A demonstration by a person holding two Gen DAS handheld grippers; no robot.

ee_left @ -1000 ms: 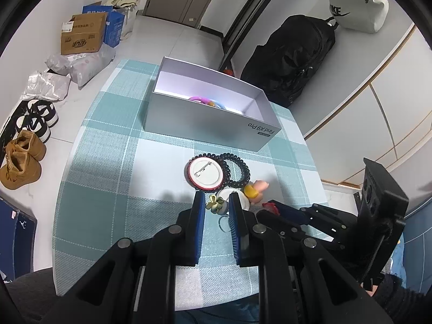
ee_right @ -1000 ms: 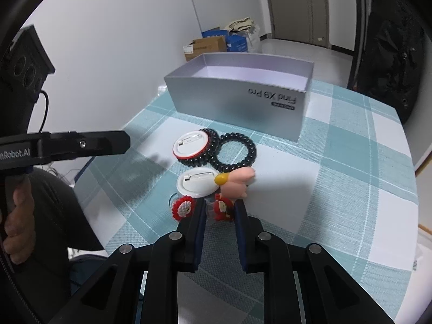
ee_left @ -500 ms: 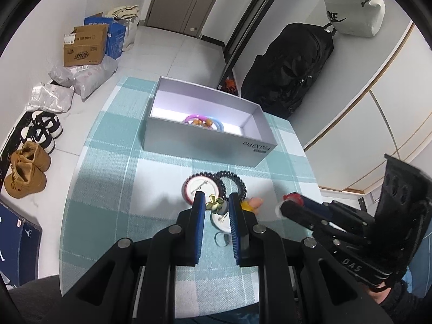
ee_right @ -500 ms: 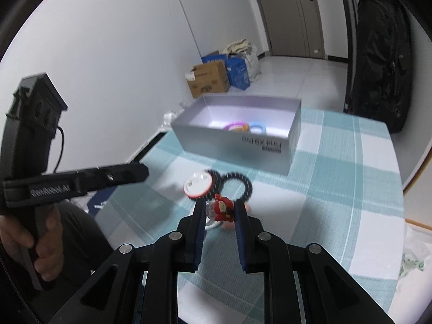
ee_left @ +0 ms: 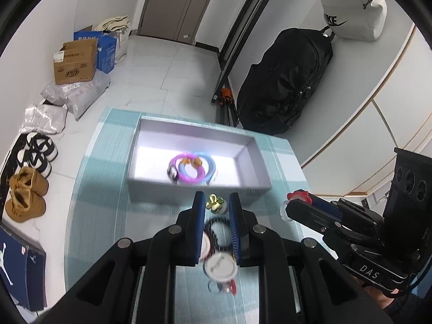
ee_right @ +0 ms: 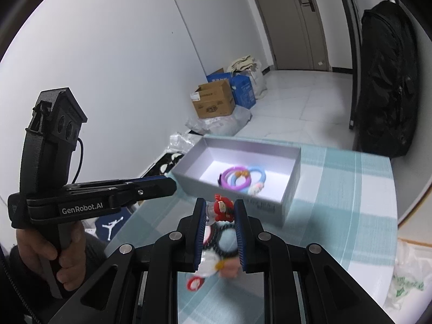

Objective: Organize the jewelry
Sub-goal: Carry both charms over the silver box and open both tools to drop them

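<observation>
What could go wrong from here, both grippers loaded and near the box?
1. The left gripper pinches the small yellow charm only at its fingertips; it could slip out short of the box.
2. The right gripper with the red charm heads for the same box, so the two could collide.
3. A drop could land on the bracelets and tangle.

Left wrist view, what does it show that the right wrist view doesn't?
Only the left wrist view shows the yellow flower charm pinched in the left hand-held gripper, the shoes on the floor, and the white Nike bag. Only the right wrist view shows the red figure charm face-on in the right hand-held gripper, and the person's hand on the other handle. Both show the grey box holding pink and blue bracelets, the checked tablecloth, and the black backpack.
</observation>
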